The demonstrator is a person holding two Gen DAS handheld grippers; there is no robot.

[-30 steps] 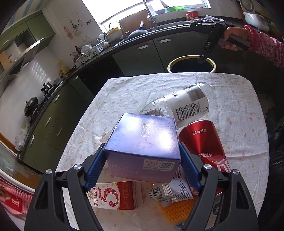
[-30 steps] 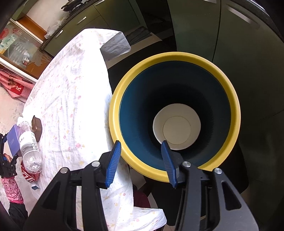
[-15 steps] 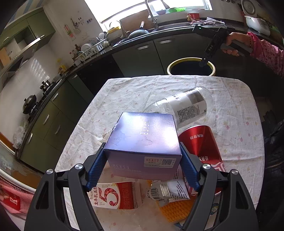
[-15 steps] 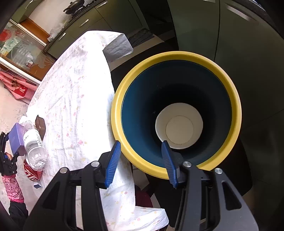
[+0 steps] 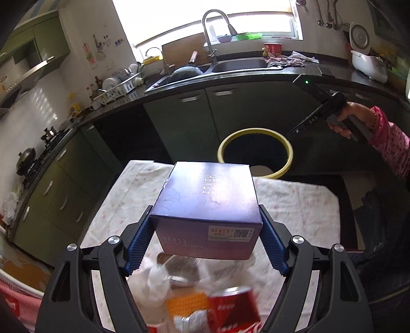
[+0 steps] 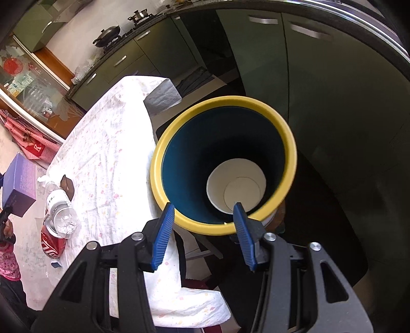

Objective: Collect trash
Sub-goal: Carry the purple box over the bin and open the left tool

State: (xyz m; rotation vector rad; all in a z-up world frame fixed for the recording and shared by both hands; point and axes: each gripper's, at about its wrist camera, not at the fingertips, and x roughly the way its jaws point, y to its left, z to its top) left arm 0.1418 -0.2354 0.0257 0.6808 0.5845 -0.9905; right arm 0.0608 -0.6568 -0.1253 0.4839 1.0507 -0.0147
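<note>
Left wrist: box [image 5: 207,202] now higher, nearer bin [image 5: 255,151]

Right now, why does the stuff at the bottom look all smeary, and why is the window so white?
Left wrist view: the red can and wrappers below the purple box are motion-blurred, and the window is overexposed. Right wrist view: mostly sharp, but the tablecloth glares white.
</note>
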